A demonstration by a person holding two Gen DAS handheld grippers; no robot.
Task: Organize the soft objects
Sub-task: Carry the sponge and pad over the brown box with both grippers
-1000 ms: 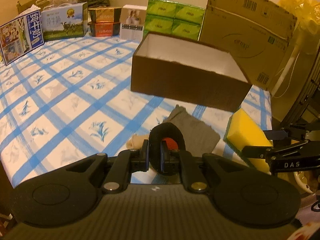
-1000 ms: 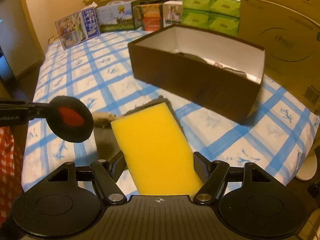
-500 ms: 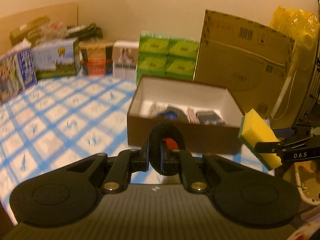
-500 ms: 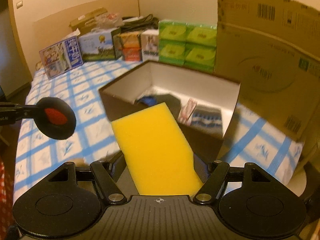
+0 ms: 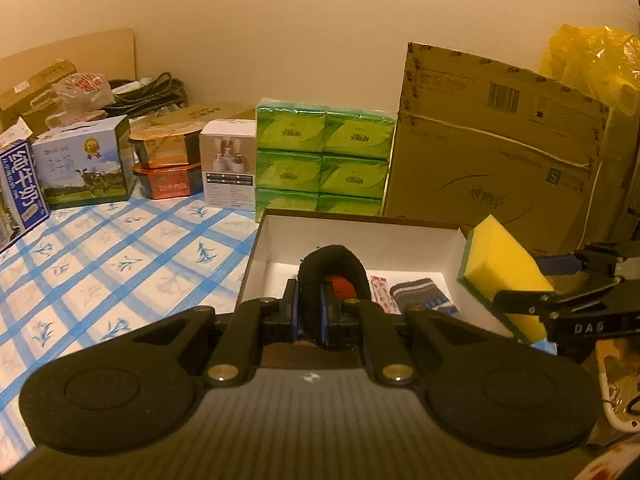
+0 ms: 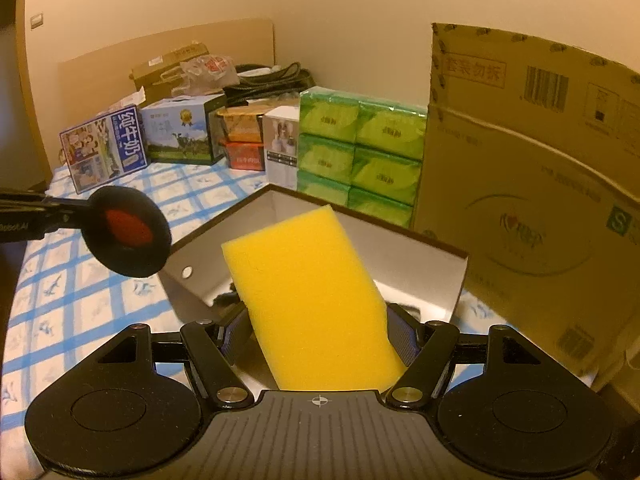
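My left gripper (image 5: 310, 314) is shut on a black round pad with a red centre (image 5: 334, 276), held upright over the near wall of the open brown box (image 5: 360, 216). The pad also shows in the right wrist view (image 6: 126, 232), left of the box (image 6: 420, 236). My right gripper (image 6: 316, 334) is shut on a yellow sponge with a green backing (image 6: 308, 296), held above the box's near right side. The sponge also shows in the left wrist view (image 5: 500, 272). A grey knitted item (image 5: 420, 294) and a patterned strip (image 5: 380, 288) lie inside the box.
The box stands on a blue checked tablecloth (image 5: 120, 248). Behind it are green tissue packs (image 5: 324, 156), a large cardboard carton (image 5: 492, 168), a white carton (image 5: 228, 162), milk boxes (image 5: 84, 162) and stacked orange tins (image 5: 168, 164). A yellow bag (image 5: 592, 56) is at the far right.
Both grippers have risen from the tablecloth and moved forward to the box, each keeping its object. The box's inside has come into view; the grey cloth left on the table has dropped out of view.
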